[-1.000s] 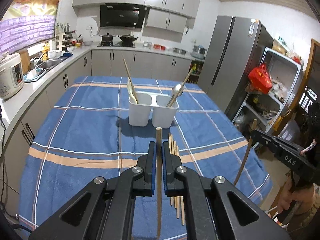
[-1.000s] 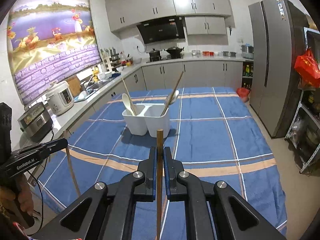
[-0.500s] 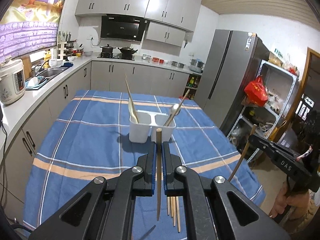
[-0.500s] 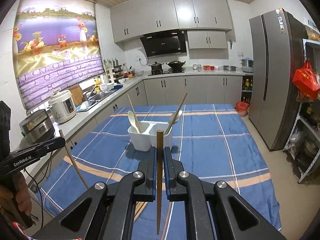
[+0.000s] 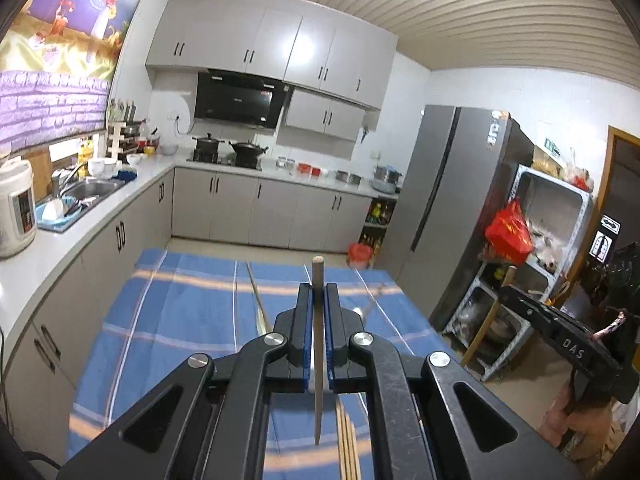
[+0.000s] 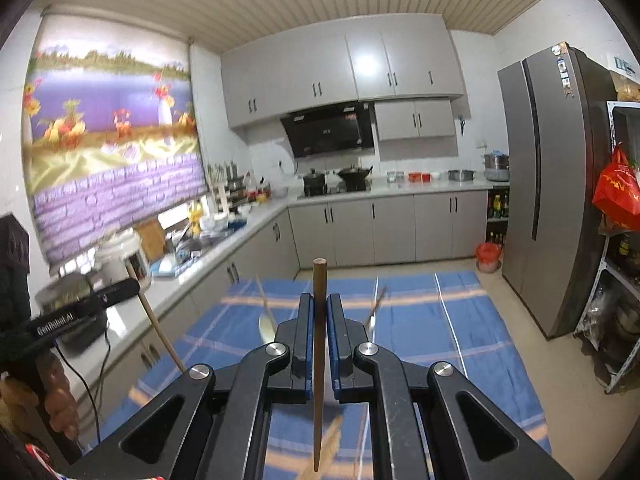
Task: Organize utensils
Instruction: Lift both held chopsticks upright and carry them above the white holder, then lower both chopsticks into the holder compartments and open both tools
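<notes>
In the left wrist view my left gripper (image 5: pixel 319 292) is shut on a wooden chopstick (image 5: pixel 318 344) that stands upright between the blue pads. My right gripper (image 6: pixel 319 300) is likewise shut on a darker chopstick (image 6: pixel 319 360). Each gripper shows in the other's view: the right one (image 5: pixel 508 294) with its stick (image 5: pixel 486 320), the left one (image 6: pixel 134 284) with its stick (image 6: pixel 160 332). The white holder is hidden behind the jaws; only a chopstick (image 5: pixel 256 300) and spoon handles (image 6: pixel 374 312) stick up from it. Several loose chopsticks (image 5: pixel 346 440) lie on the blue striped tablecloth (image 5: pixel 180 312).
A grey counter with a rice cooker (image 5: pixel 14 208) and sink (image 5: pixel 86 190) runs along the left. A tall fridge (image 5: pixel 448 208) and a shelf with a red bag (image 5: pixel 508 232) stand to the right of the table. A hand (image 6: pixel 60 404) holds the left gripper's handle.
Both grippers have risen and tipped upward with their chopsticks still held. The white holder has dropped behind the jaws and more of the cabinets and ceiling shows.
</notes>
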A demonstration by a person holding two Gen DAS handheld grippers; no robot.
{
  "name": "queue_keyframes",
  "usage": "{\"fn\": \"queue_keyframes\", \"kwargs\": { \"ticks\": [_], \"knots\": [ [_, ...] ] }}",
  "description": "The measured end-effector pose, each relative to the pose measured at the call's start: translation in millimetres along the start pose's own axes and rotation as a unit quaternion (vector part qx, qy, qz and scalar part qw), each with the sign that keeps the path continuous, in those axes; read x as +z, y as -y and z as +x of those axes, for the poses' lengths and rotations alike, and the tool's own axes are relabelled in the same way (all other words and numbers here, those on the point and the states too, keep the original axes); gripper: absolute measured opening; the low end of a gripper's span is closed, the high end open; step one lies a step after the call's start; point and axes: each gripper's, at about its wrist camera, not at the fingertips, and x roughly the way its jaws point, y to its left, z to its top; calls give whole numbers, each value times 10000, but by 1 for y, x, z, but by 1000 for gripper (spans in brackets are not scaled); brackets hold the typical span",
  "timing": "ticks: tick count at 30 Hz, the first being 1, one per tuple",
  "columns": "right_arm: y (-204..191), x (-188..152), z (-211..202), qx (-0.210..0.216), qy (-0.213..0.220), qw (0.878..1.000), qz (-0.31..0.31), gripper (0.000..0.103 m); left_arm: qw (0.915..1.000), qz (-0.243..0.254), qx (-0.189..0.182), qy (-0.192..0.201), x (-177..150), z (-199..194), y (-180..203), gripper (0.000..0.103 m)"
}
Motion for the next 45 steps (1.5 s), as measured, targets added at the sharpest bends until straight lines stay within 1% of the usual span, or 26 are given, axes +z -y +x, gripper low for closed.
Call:
{"fn": "queue_keyframes", "kwargs": {
  "ticks": [3,6,11,13,15,18,20,23,26,30,33,35,36,37,42,44,45],
  "knots": [
    [1,22,28,-26,139,9998,135,7,10000,-49,12,62,21,28,-10,5],
    [2,36,60,-34,199,9994,264,7,9999,-27,55,94,37,58,-18,5],
    [6,45,114,-194,171,9990,378,7,10000,-33,19,-84,51,119,-31,5],
    [7,43,132,-319,103,9989,333,7,9996,0,31,-267,46,149,-34,5],
    [9,35,153,-462,-55,9986,269,7,9989,60,81,-452,37,172,-37,5],
    [18,18,180,-534,-392,9970,401,7,9967,49,42,-806,19,203,-39,5],
    [25,6,193,-578,-595,9953,497,7,9949,52,29,-1008,8,219,-40,5],
    [35,-6,207,-607,-842,9927,621,7,9927,50,7,-1208,-3,234,-43,5],
    [45,-16,212,-612,-1015,9908,658,7,9917,39,-51,-1281,-10,237,-44,5],
    [49,-21,215,-621,-1143,9890,708,8,9916,-57,-119,-1290,-10,236,-45,5],
    [54,-22,214,-638,-1164,9883,746,10,9920,-106,-134,-1248,-6,228,-45,10],
    [55,-21,211,-644,-1163,9883,752,17,9925,-135,-121,-1205,-5,221,-44,21],
    [56,-21,209,-640,-1151,9884,756,25,9930,-163,-107,-1161,-4,215,-45,24],
    [57,-19,206,-617,-1122,9888,762,28,9937,-189,-90,-1102,-3,209,-46,27],
    [53,-14,188,-564,-998,9906,751,29,9954,-201,46,-940,1,178,-44,28],
    [53,-13,176,-522,-925,9915,746,35,9961,-175,115,-859,1,161,-42,32],
    [52,-14,168,-503,-902,9919,736,41,9963,-159,141,-828,0,152,-42,33]
  ]
}}
